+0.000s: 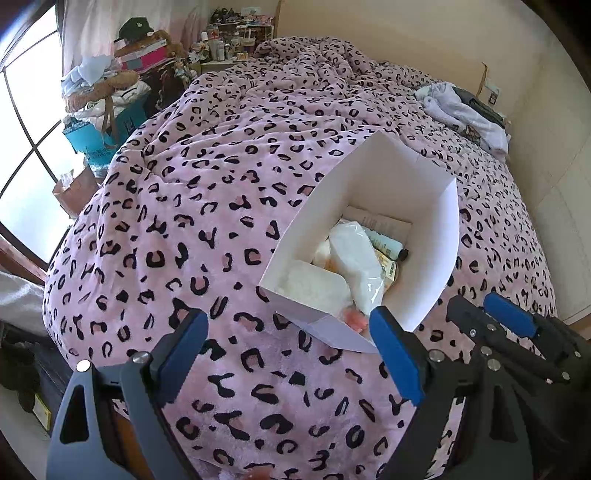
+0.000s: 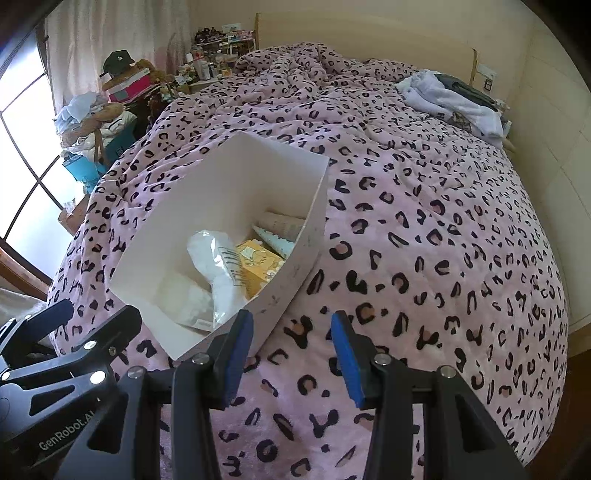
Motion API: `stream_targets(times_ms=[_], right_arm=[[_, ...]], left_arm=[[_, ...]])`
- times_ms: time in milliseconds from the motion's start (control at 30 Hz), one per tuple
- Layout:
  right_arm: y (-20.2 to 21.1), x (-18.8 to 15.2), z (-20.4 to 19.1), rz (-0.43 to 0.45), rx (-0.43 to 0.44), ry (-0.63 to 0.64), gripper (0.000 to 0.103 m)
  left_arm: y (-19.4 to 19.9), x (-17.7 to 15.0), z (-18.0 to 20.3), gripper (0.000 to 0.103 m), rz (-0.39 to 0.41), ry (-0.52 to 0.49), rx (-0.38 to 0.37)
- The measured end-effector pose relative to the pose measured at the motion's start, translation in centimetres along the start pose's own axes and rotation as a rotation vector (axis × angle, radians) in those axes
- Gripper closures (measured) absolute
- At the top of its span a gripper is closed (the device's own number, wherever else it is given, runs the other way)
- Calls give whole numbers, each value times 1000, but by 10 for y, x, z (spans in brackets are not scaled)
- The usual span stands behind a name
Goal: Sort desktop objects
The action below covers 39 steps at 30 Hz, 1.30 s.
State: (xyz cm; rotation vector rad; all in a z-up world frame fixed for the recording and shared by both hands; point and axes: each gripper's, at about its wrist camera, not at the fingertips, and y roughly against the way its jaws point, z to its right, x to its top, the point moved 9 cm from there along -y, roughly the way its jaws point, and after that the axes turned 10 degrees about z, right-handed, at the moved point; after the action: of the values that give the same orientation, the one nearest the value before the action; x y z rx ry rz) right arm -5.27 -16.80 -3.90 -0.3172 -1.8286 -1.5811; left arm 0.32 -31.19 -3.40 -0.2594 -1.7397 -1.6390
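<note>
A white cardboard box (image 1: 373, 177) stands open on the pink leopard-print blanket (image 1: 229, 184). It holds white plastic packets (image 1: 354, 254), a small bottle (image 1: 388, 245) and a yellow pack (image 2: 258, 266). The box also shows in the right wrist view (image 2: 236, 177). My left gripper (image 1: 291, 332) is open and empty, just in front of the box, its right finger by the box's near corner. My right gripper (image 2: 291, 332) is open and empty, just right of the box's near corner. Each gripper shows at the edge of the other's view.
Folded clothes (image 1: 461, 110) lie at the bed's far right by the wall. A heap of bags, boxes and a cap (image 1: 110, 85) stands left of the bed by the window (image 1: 26, 122). A cluttered shelf (image 1: 229, 33) is at the head.
</note>
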Motion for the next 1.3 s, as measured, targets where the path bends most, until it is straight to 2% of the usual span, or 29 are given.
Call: stream_targets(times_ms=[267, 600, 1300], right_arm=[[0, 0, 14, 3, -9, -27, 58], [-3, -2, 16, -2, -6, -28, 58], [-4, 0, 17, -7, -3, -22, 58]], left_arm=[[-4, 2, 13, 13, -13, -21, -21], [0, 6, 13, 13, 24, -61, 50], [-3, 5, 11, 13, 11, -57, 51]])
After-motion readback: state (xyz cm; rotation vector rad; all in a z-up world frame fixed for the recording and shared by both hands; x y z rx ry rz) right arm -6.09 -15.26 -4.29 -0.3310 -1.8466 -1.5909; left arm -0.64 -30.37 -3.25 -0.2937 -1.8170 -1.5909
